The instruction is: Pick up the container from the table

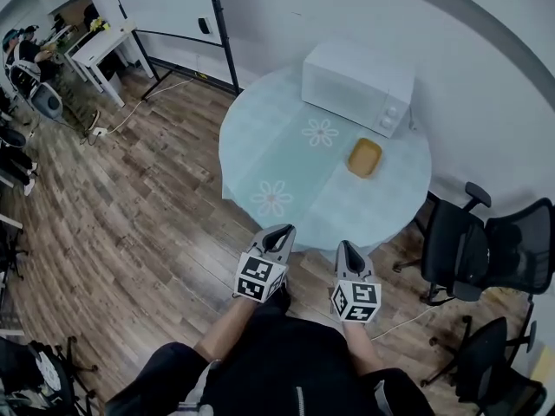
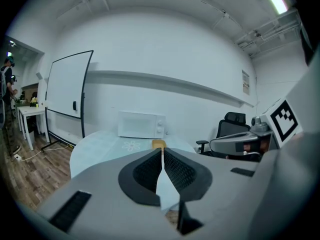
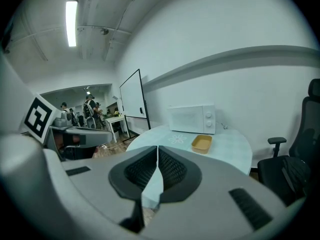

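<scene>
Head view says nothing's really started: left tool (image 1: 281, 230) and right tool (image 1: 347, 246) both hang short of the bench (image 1: 260, 150), jaws pressed together on nothing. The yellow container (image 1: 364, 157) sits untouched by the microwave (image 1: 356, 86), well apart from both tools. Reaching, opening, grabbing and lifting are all left. Round pale-blue top with flower prints, wood floor (image 1: 130, 198), whiteboard (image 1: 160, 3), black office chairs (image 1: 468, 250).

left grey two-jaw gripper (image 1: 281, 232): jaws together, empty, pointing slightly down, tip at near edge of round pale-blue table (image 1: 251, 154) | right grey two-jaw gripper (image 1: 347, 250): same, alongside | left forearm (image 1: 227, 329), right forearm (image 1: 362, 347): stretched forward, parallel
</scene>
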Demonstrator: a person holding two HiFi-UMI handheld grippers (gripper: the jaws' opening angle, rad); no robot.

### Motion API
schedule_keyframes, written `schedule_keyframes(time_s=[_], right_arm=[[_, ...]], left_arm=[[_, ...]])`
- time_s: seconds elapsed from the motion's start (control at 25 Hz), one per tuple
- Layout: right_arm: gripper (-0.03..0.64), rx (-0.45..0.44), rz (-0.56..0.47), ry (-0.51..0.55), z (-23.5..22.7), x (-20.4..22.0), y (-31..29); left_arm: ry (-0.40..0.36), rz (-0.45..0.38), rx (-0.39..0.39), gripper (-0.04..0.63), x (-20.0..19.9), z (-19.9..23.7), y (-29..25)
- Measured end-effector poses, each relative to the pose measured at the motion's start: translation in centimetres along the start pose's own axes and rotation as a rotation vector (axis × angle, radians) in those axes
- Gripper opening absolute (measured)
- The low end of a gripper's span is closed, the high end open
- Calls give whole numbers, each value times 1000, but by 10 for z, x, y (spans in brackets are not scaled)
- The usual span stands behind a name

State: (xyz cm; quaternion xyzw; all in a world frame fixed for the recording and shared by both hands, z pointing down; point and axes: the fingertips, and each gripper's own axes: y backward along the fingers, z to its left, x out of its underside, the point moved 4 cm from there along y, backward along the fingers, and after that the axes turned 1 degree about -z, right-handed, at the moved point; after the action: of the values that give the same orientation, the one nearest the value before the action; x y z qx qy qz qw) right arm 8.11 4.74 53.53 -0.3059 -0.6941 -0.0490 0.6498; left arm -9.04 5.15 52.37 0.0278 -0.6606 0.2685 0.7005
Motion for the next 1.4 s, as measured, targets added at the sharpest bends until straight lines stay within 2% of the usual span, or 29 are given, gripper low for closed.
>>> schedule_keyframes(time_s=[0.4,0.8,1.2,1.4], right_arm=[[25,19,14,-4,13,-20,-75],[25,42,19,-12,15,-35,-127],[26,107,27,-42,5,-33,-138],[26,139,30,-61,-17,-33,-145]], left_arm=[[-4,13,48,26,-20,62,-43],[-11,15,79,26,-32,104,-74],[-17,38,134,26,-32,114,-95],[-16,60,158,26,-31,110,-114]])
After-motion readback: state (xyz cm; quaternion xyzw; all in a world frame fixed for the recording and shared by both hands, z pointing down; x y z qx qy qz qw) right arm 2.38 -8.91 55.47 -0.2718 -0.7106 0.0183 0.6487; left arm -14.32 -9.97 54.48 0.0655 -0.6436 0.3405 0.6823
